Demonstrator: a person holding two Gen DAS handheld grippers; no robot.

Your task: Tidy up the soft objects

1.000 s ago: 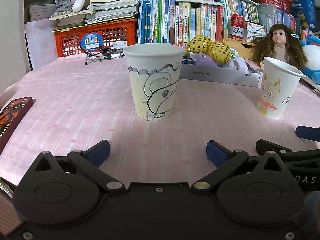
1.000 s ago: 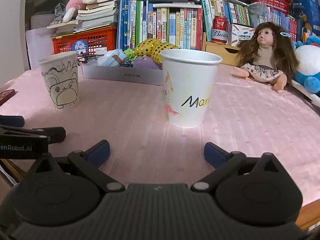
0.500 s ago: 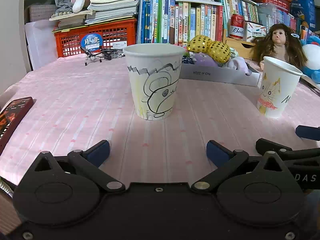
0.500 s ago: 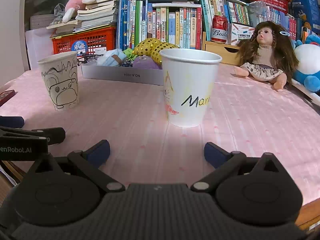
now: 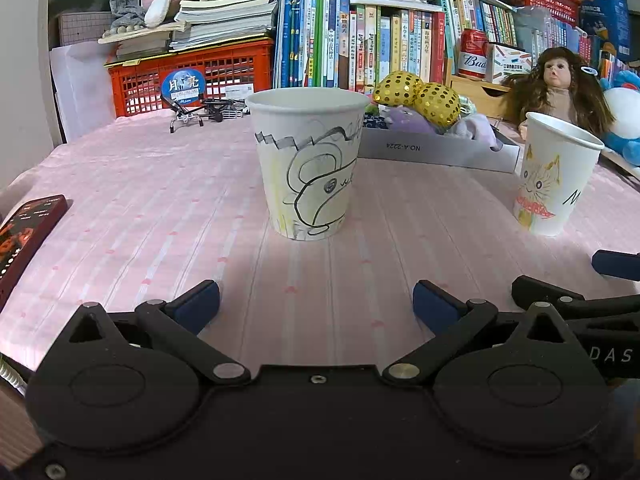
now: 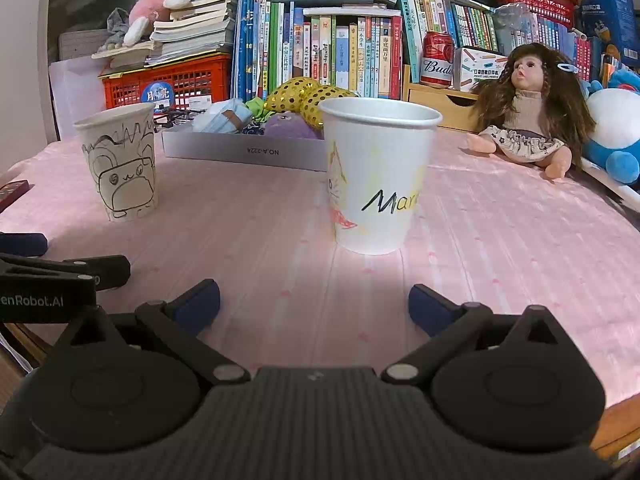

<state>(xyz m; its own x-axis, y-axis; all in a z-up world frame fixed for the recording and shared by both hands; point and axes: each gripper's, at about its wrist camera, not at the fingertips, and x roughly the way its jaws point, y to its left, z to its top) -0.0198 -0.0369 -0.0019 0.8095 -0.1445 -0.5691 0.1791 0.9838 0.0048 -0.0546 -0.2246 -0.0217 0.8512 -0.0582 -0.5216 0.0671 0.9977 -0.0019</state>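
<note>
- Here the left hand-held gripper point(image 5: 316, 306) stands wide open and empty; the bear cup point(image 5: 307, 162) is straight ahead, upright.
- The right hand-held gripper point(image 6: 314, 306), equally wide and empty, faces the cat cup point(image 6: 378, 176).
- The soft toys point(image 6: 280, 118) lie beyond both, in the grey box point(image 6: 244, 152), ahead-left of the right one.

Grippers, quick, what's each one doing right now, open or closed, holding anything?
Left gripper: open, holding nothing.
Right gripper: open, holding nothing.
</note>
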